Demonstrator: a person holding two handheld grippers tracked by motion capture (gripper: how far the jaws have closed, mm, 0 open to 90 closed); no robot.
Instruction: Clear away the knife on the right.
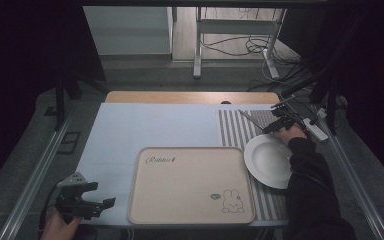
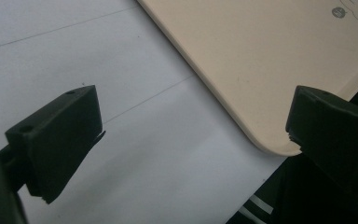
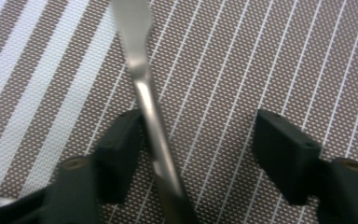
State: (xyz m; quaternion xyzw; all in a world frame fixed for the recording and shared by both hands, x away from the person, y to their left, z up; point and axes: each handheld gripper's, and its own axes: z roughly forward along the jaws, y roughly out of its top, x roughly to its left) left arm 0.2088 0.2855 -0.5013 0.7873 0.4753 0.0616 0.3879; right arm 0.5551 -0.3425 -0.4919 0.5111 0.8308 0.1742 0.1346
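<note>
A slim silver piece of cutlery lies slantwise on the striped placemat at the far right of the table. My right gripper is low over its near end. In the right gripper view the metal shaft runs up between the jaws, close against the left one, with a wide gap to the right one; the right gripper is open. A white plate rests on the mat just in front of that hand. My left gripper hovers open and empty at the near left corner.
A beige tray with a rabbit drawing takes up the near middle of the pale tabletop; its rounded corner is seen beyond the left gripper. The person's dark sleeve covers the near right. A power strip sits at the right edge.
</note>
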